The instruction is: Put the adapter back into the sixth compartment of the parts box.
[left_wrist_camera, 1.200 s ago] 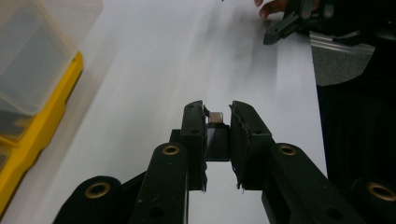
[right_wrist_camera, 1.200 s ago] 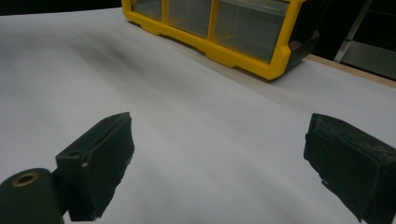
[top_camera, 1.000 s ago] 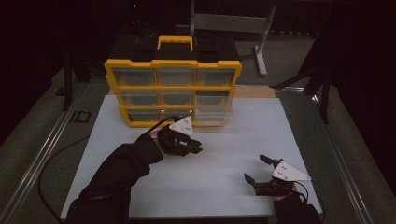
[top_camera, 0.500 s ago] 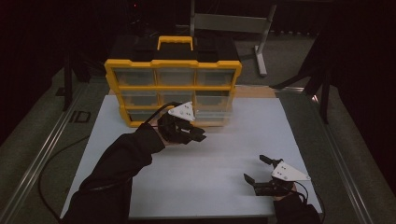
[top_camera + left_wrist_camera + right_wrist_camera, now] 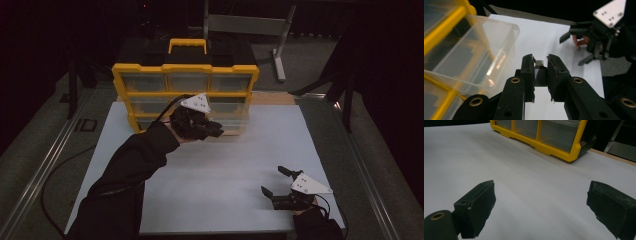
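Two grippers work over a white worktop (image 5: 210, 170). Left gripper (image 5: 212, 129) hangs in front of the yellow organizer (image 5: 185, 75), which stands at the 12 o'clock edge of the worktop, its black handle-topped lid above three rows of clear drawers. In the left gripper view, the left gripper (image 5: 541, 65) has its jaws drawn close and clamped on a small grey block (image 5: 539, 63), which sits between the pads near their tips. At 9 to 10 o'clock of that view a clear drawer (image 5: 474, 57) stands pulled out from the organizer's yellow frame, just beside the jaws; whether it touches them I cannot tell. In the high view the block itself is too small to make out, and the gripper sits level with the lowest row of drawers, its grey plate on top and its cable trailing back over the dark sleeve (image 5: 135, 165).

Right gripper (image 5: 276, 181) rests low at about 5 o'clock of the worktop, well apart from the organizer and from the left gripper. Its jaws stand wide apart with nothing between them: the right gripper view shows bare white worktop between the two black pads (image 5: 482, 202), and the organizer's lower corner at 12 to 1 o'clock, far off. In the left gripper view the right gripper shows at 2 o'clock, jaws spread, with fingers of the hand behind it.
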### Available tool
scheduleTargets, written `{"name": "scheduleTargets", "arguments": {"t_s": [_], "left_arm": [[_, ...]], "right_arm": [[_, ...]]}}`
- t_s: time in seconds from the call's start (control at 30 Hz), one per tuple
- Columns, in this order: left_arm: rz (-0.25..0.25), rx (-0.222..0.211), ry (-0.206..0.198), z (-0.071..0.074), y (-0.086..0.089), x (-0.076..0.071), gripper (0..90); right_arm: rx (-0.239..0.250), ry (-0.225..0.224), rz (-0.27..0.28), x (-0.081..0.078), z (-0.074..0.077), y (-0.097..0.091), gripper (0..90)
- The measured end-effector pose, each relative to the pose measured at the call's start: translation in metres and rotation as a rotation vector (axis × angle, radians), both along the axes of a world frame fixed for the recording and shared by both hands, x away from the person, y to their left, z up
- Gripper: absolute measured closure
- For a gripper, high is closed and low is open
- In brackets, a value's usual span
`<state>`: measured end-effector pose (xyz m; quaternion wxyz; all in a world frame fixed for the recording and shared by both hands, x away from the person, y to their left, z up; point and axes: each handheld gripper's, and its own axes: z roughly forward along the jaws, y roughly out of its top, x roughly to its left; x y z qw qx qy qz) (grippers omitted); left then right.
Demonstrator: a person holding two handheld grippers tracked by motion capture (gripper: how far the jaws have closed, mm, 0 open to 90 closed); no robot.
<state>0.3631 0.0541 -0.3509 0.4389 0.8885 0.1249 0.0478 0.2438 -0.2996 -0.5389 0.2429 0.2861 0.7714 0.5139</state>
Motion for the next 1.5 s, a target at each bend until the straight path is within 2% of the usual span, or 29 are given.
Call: {"name": "scheduleTargets", "arguments": {"t_s": [0.23, 0.5, 0.87, 1.1, 1.27, 1.33, 1.5], "left_arm": [[0.036, -0.008, -0.009, 0.011, -0.003, 0.007, 76.7], [0.113, -0.02, -0.009, 0.02, -0.01, 0.019, 76.7], [0.207, -0.058, -0.016, 0.028, -0.022, 0.031, 76.7], [0.267, -0.067, -0.021, 0.027, -0.03, 0.038, 76.7], [0.29, -0.059, -0.014, 0.022, -0.036, 0.041, 76.7], [0.315, -0.059, -0.01, 0.019, -0.04, 0.043, 76.6], [0.347, -0.08, 0.002, 0.014, -0.045, 0.048, 76.6]], "right_arm": [[-0.003, -0.001, 0.0, 0.0, 0.0, 0.0, 8.2], [0.001, -0.002, 0.001, 0.0, 0.0, 0.0, 8.2], [0.0, -0.007, 0.003, 0.0, 0.0, 0.001, 8.2], [0.003, -0.006, 0.004, -0.001, 0.0, 0.001, 8.2], [0.002, -0.008, 0.005, 0.0, 0.0, 0.0, 8.2], [0.002, -0.005, 0.006, -0.001, 0.0, 0.001, 8.2], [0.001, -0.001, 0.011, -0.001, 0.0, 0.001, 8.2]]}}
